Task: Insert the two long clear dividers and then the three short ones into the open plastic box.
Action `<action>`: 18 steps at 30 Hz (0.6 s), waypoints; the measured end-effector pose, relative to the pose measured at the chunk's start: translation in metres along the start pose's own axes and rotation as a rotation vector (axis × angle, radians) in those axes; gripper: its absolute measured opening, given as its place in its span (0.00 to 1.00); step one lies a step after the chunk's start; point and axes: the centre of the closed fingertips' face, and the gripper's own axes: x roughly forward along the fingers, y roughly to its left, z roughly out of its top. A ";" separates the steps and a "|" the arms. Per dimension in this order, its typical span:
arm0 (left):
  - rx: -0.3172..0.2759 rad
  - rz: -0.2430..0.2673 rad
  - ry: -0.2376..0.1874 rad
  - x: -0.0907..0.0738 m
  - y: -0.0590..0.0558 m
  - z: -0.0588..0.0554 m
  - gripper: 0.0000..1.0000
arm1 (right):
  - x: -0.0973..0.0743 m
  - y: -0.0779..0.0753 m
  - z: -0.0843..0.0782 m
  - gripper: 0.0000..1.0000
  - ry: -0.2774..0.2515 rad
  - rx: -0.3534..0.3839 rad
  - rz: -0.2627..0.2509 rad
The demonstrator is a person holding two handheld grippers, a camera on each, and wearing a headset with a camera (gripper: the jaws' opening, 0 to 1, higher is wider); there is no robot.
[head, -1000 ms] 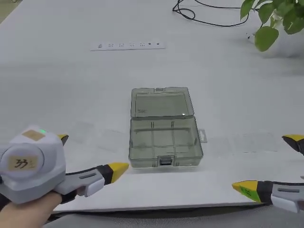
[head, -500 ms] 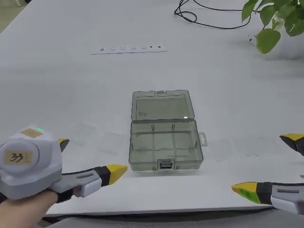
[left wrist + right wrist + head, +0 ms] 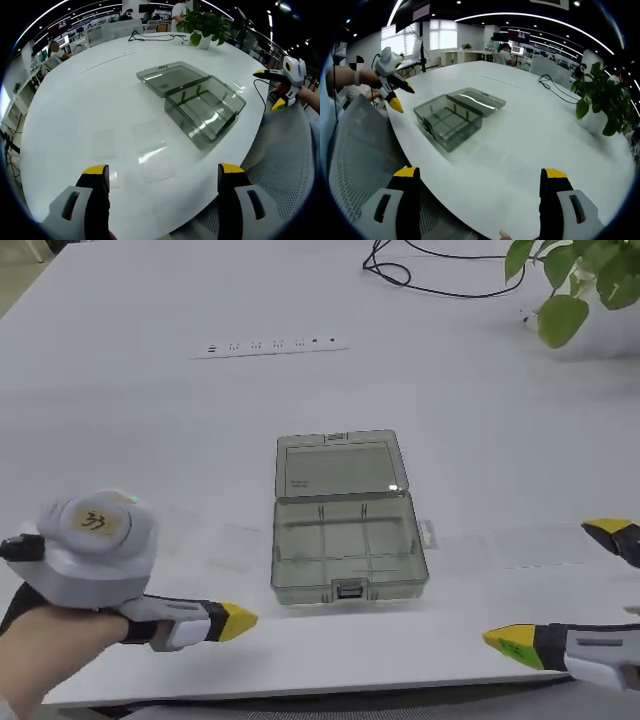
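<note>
- Two tools hover over the near edge of the white desk (image 3: pixel 120 440), one on each side of the box, and neither touches anything.
- The left tool (image 3: pixel 163 170) has its yellow-tipped jaws spread wide and carries nothing. In the head view a hand (image 3: pixel 45 670) holds it low on the left, just short of the box's near left corner.
- The right tool (image 3: pixel 480 173) is spread just as wide and is also empty. In the head view it comes in at the bottom right, well apart from the box.
- The open plastic box (image 3: pixel 300 585) is smoky and see-through and lies in the middle of the desk. Its lid (image 3: pixel 340 465) is folded flat on the far side and its front latch faces the person.
- Faint lines cross the inside of the box, but whether they are fitted pieces cannot be told.
- In the left gripper view a few small clear dividers (image 3: pixel 156 161) lie flat on the desk between the left tool and the box, not touching the box.
- In the head view longer clear dividers (image 3: pixel 530 545) lie flat to the right of the box. Their outlines are too faint to count.
- Further back on the desk are a white power strip (image 3: pixel 270 344), a black cable (image 3: pixel 440 285) and a leafy plant (image 3: pixel 575 285) at the far right corner.
</note>
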 end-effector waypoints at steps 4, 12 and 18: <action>0.003 -0.009 0.070 0.007 0.001 -0.005 0.84 | -0.001 0.000 -0.002 1.00 0.002 0.004 -0.001; -0.022 -0.020 0.093 0.019 0.000 0.002 0.69 | -0.001 0.001 -0.002 1.00 0.008 0.009 -0.001; -0.088 -0.001 0.123 0.028 0.001 0.001 0.54 | 0.000 0.000 -0.001 1.00 0.008 0.009 0.002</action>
